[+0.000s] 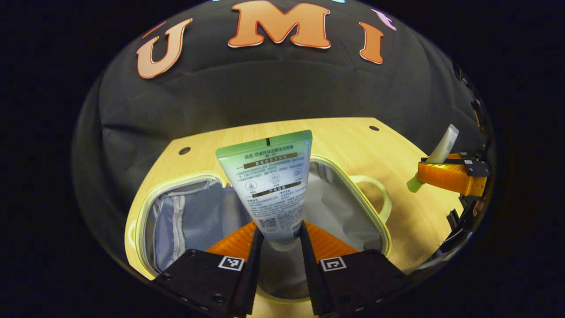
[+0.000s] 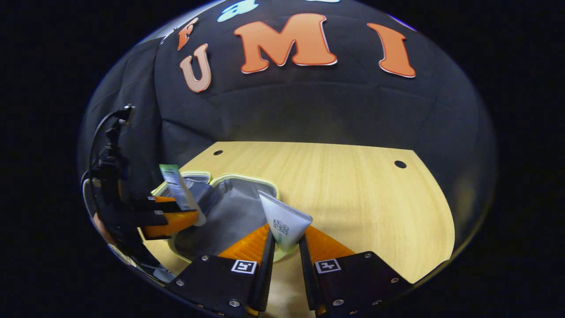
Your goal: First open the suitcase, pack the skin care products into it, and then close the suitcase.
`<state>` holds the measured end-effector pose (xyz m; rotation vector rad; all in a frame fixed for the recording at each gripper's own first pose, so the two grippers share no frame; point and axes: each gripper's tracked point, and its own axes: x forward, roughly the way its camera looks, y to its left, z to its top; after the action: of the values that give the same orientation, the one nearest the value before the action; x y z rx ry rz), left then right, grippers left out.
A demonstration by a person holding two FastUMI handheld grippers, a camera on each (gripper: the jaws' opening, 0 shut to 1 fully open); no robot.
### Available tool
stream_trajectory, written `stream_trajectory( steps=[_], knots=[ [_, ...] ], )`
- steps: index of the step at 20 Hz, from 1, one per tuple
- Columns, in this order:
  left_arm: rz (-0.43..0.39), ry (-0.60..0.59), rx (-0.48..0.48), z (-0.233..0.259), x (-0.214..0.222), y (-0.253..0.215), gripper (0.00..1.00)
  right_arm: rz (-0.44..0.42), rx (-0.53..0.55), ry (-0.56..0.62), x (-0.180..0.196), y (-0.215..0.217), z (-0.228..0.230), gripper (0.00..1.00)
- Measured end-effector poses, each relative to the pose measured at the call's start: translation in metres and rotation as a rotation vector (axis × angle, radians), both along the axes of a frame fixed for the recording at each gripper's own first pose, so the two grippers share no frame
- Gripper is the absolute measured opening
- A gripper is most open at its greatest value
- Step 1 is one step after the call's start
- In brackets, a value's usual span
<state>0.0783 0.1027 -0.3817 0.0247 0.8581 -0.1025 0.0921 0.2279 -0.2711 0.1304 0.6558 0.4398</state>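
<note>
Presently, suitcase lay open on desk. Left gripper clamped green tube above its lining; right gripper clamped white tube right of it. Advice: lower each tube inside before releasing.

Glossy plastic tube; wood-grain table; cloth-lined suitcase

- A recording booth, probably a lab setup: black cloth wall draped behind
- Bare wooden table with drilled holes
</note>
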Motion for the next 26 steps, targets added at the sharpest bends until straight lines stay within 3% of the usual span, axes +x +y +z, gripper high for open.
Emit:
stream_trajectory(
  steps=[4,11,16,20,22,23,26],
  knots=[
    [-0.003,0.111,-0.053,-0.024,-0.010,-0.004,0.48,0.048,0.028,0.050,-0.011,0.027,-0.003,0.34],
    [0.022,0.247,-0.058,-0.037,-0.020,-0.008,0.48,0.103,0.034,0.103,-0.012,0.049,-0.016,0.34],
    [0.045,0.234,-0.018,-0.042,0.003,-0.016,0.48,0.136,0.032,0.131,-0.011,0.059,-0.025,0.34],
    [0.113,0.340,0.010,-0.066,-0.001,-0.011,0.48,0.136,0.031,0.151,-0.008,0.058,-0.030,0.34],
    [0.100,0.325,0.008,-0.068,0.004,-0.009,0.47,0.138,0.021,0.157,-0.006,0.056,-0.033,0.29],
    [0.099,0.337,0.004,-0.067,0.000,-0.010,0.48,0.141,0.015,0.161,-0.006,0.055,-0.035,0.34],
    [0.057,0.281,-0.070,-0.053,-0.001,-0.025,0.55,0.147,0.022,0.174,-0.004,0.059,-0.038,0.34]
  ],
)
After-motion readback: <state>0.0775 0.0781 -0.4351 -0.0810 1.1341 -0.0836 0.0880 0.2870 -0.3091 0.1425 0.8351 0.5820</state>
